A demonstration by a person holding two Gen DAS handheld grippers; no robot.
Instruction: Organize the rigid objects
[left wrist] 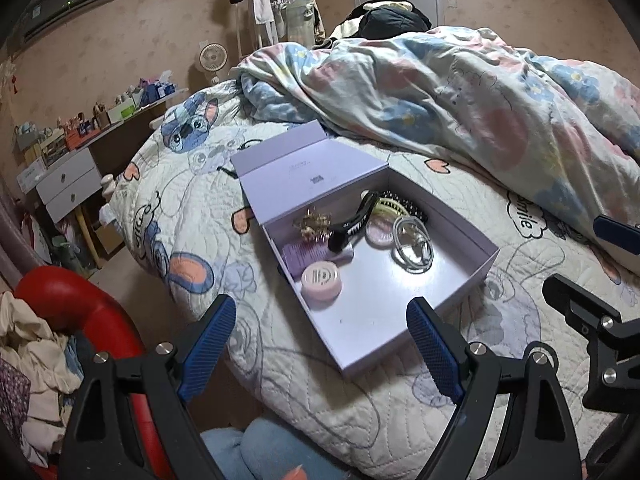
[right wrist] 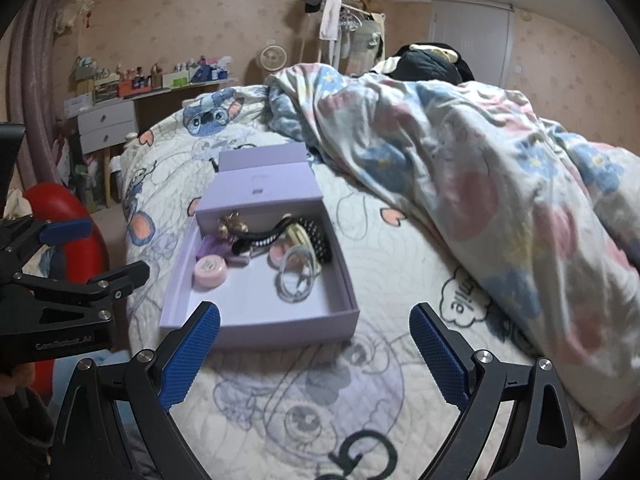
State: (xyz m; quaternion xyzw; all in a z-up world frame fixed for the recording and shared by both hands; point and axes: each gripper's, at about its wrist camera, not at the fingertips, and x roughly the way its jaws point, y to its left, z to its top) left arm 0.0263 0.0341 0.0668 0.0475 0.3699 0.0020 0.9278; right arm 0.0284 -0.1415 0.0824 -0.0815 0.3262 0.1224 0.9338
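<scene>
I see peach patterned wallpaper [right wrist: 192, 12] and a white wall-mounted air conditioner [left wrist: 68, 2]. Wide bed under a cartoon-print quilted cover [right wrist: 280, 380], rumpled floral duvet [left wrist: 460, 92] heaped on it. Cluttered white two-drawer desk [right wrist: 108, 126], small white fan [left wrist: 213, 59], clothes rack [right wrist: 352, 24], white door [right wrist: 472, 36].

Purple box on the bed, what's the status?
Both tongs, left and right, open, empty. Purple box open, trinkets inside. Nothing in the way.

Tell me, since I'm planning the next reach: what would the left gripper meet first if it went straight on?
Probably the near corner of the open lavender box, ahead of the open left gripper; depth is uncertain.
</scene>
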